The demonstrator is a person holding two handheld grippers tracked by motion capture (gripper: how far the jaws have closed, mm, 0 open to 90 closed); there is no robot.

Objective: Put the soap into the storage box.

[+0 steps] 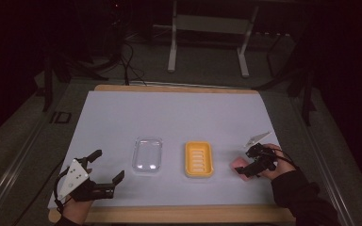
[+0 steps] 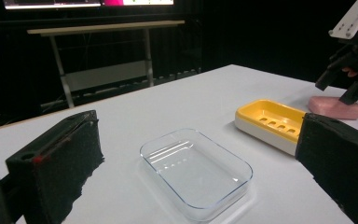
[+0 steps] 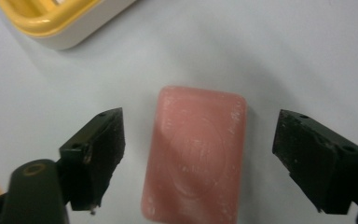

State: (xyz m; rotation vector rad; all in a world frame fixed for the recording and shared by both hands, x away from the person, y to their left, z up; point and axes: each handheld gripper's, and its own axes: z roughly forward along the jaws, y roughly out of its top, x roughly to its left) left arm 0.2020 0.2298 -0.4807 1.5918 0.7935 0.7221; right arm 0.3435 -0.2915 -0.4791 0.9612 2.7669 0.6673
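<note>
A pink bar of soap (image 3: 196, 158) lies flat on the white table, right of a yellow soap dish (image 1: 198, 159) with a slotted floor. My right gripper (image 3: 200, 122) hovers just over the soap, open, one jaw on each side and neither touching it. In the high view the soap (image 1: 236, 163) peeks out left of that gripper (image 1: 245, 162). A clear plastic tray (image 1: 147, 154) rests left of the yellow dish. My left gripper (image 1: 107, 165) is open and holds nothing near the front left corner, aimed at the clear tray (image 2: 198, 170).
The white sheet (image 1: 169, 113) covers a wooden board whose edge (image 1: 179, 214) runs along the front. Beyond the table stand a metal frame (image 1: 207, 42) and cables on a dark floor. The left gripper view also has the yellow dish (image 2: 270, 122), the soap (image 2: 335, 108) and the right gripper (image 2: 345, 79).
</note>
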